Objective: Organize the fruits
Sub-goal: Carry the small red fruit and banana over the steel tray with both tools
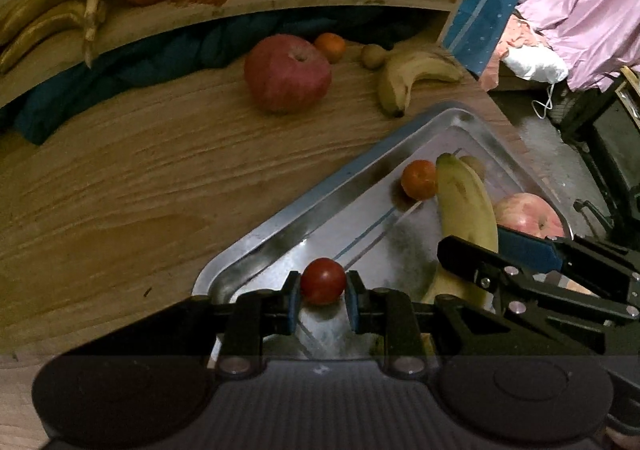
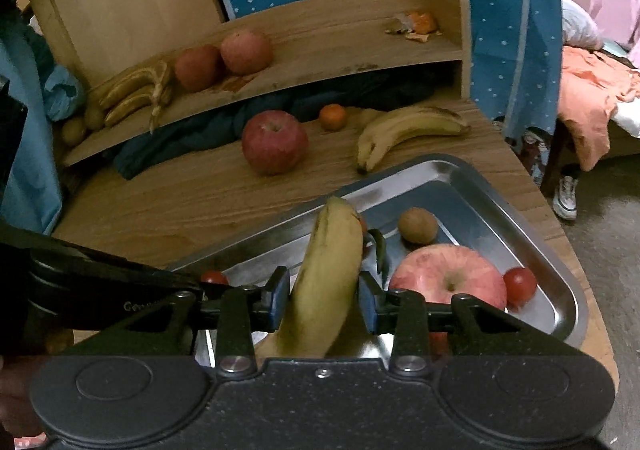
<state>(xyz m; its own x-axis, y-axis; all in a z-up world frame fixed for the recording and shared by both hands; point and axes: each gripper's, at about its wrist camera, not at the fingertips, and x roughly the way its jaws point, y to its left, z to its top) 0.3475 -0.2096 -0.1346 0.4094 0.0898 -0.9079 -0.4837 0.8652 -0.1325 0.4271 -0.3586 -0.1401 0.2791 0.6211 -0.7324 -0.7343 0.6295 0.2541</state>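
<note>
- My left gripper [image 1: 323, 296] clenches a cherry tomato [image 1: 323, 281] between its pads, held over the near corner of the steel tray [image 1: 280, 217].
- My right gripper [image 2: 324, 302] grasps a banana [image 2: 326, 274] at mid-length, its tip pointing toward the tray's far rim; the banana sits low over the tray, and I cannot tell whether it touches the floor.
- Inside the tray: a pale red apple [image 2: 448, 274] just right of the banana, a second cherry tomato [image 2: 519, 286] against the apple's right side, a brown kiwi [image 2: 418, 226] behind the apple, a tangerine [image 1: 418, 179] on the banana's left.
- Beyond the tray, on the wooden table [image 1: 120, 189]: a large red apple [image 1: 288, 73], a small tangerine [image 1: 330, 47], a kiwi [image 1: 373, 55] and a spotted banana [image 1: 412, 77].
- Farther back from the tray, a raised shelf [image 2: 320, 45] carries two apples, darkened bananas and orange peel.
</note>
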